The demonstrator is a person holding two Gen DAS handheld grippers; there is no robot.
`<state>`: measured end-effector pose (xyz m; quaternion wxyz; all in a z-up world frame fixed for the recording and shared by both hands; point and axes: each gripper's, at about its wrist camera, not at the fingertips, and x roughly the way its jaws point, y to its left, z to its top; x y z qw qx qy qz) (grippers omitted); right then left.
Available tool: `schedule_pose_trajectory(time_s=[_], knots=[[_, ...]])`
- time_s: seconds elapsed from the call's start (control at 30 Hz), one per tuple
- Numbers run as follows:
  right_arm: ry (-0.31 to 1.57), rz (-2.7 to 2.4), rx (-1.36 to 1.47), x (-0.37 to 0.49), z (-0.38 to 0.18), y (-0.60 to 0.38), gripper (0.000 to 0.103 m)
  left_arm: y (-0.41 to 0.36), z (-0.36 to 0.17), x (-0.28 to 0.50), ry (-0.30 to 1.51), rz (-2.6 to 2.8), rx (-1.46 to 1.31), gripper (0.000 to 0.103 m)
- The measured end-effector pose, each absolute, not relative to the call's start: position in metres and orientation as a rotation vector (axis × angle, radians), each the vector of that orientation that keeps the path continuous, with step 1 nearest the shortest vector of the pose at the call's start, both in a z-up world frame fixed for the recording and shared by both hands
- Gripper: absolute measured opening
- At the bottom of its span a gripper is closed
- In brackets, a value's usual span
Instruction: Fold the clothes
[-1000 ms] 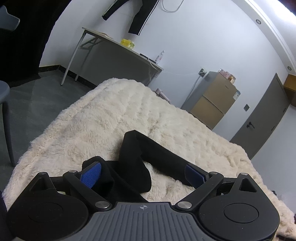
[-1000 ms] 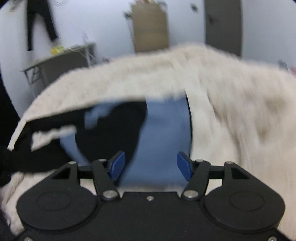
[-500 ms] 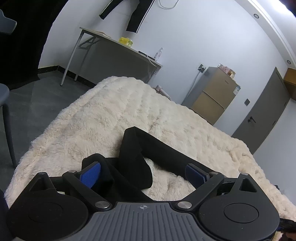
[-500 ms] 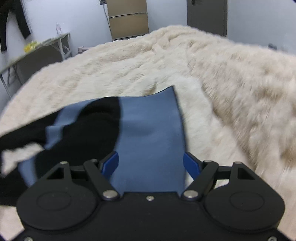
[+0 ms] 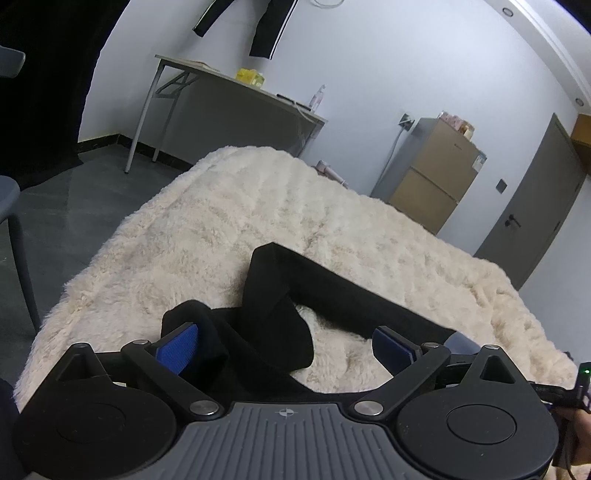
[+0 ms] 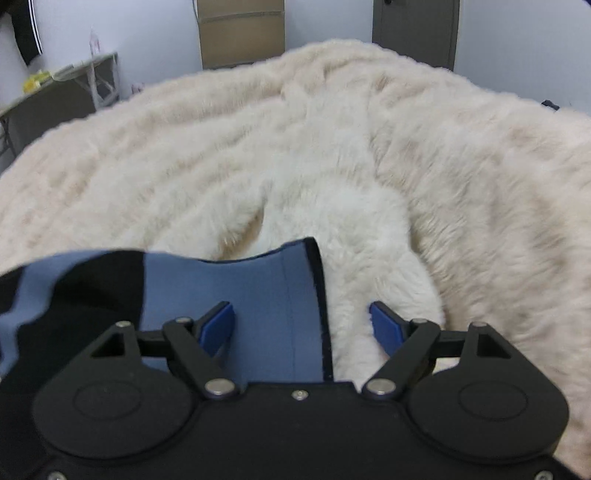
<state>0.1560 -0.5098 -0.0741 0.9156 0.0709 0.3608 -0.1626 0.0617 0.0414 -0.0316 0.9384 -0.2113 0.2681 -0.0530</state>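
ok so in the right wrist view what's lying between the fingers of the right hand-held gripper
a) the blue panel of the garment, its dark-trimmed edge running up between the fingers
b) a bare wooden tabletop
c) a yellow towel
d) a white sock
a: the blue panel of the garment lies in the open gap of the right hand-held gripper, with the cream fluffy blanket beside it.

Left wrist cam: low over bed's (image 5: 229, 221) near-left edge, facing across to far wall. Right wrist cam: closer, low at near edge, facing the door (image 6: 415, 29). Shared: bed, garment (image 5: 273, 295), desk (image 5: 236, 103), cabinet (image 5: 436, 173), door.
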Motion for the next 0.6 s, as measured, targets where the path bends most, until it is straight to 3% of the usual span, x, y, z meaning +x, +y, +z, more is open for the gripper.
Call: schedule_pose_trajectory(time_s=[0.03,0.07,0.17,0.37,0.5,0.57,0.6], knots=[[0.741,-0.325,0.146,0.157,-0.074,-0.51,0.073,0.041,-0.032,0.063,0.552,-0.108,-0.426,0.099],[0.744,-0.307,0.157,0.159,-0.075,-0.51,0.05,0.04,-0.033,0.063,0.555,-0.11,-0.423,0.099],[0.742,-0.294,0.172,0.168,-0.053,-0.517,0.008,0.04,-0.034,0.065,0.558,-0.109,-0.423,0.099],[0.523,-0.219,0.0,0.177,0.02,-0.513,0.006,0.038,-0.036,0.066,0.567,-0.111,-0.414,0.099],[0.572,-0.326,-0.159,0.213,0.032,-0.516,0.009,0.035,-0.037,0.067,0.57,-0.112,-0.397,0.099],[0.636,-0.425,-0.236,0.231,0.02,-0.517,0.025,0.035,-0.037,0.068,0.569,-0.111,-0.395,0.099],[0.648,-0.451,-0.25,0.234,0.017,-0.516,0.027,0.035,-0.037,0.068,0.571,-0.109,-0.393,0.099]])
